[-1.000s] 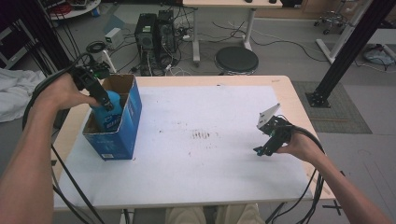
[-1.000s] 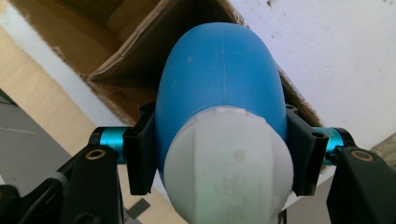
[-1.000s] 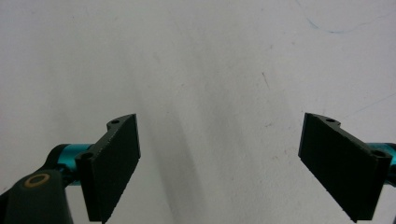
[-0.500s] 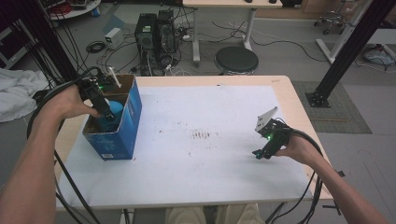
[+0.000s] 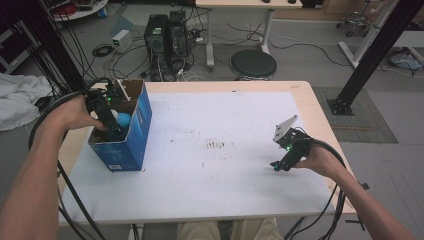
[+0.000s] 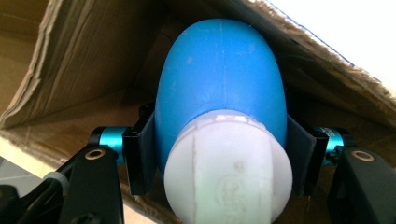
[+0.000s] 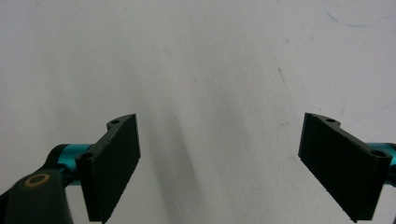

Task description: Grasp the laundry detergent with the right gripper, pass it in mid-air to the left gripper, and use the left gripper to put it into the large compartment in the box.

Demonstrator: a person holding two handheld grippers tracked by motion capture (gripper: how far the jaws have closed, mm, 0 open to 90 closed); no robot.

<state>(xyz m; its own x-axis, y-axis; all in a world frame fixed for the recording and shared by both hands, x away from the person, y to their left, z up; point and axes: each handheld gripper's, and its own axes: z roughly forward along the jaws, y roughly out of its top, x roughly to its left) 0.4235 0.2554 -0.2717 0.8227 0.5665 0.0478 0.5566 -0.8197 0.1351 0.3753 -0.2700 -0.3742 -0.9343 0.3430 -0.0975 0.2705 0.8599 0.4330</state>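
The left tool (image 5: 114,131) is clamped on a blue egg-shaped plastic object with a white rounded cap (image 6: 219,116), one black pad pressed against each of its flanks just above the cap. Seen from above, this tool reaches down into the open blue cardboard box (image 5: 134,145) that stands near the left edge of the surface (image 5: 210,185), and the blue object (image 5: 123,119) sits inside the box's mouth, below its torn rim.

The relation that matters next is the one between the object and the box floor. In the left gripper view the object's long axis runs straight out along the tool, white cap nearest the camera and blue dome pointing deeper into the brown interior. I judge that it is being set into the box dome-first. Whether the dome already touches the bottom cannot be told, since the object hides what lies beneath it.

The right tool (image 5: 278,165) rests low near the right edge of the surface, well apart from the box. Its jaws stand wide apart over bare white surface, with nothing between them. The left hand (image 5: 75,112) is plainly the nearer one for this placement.
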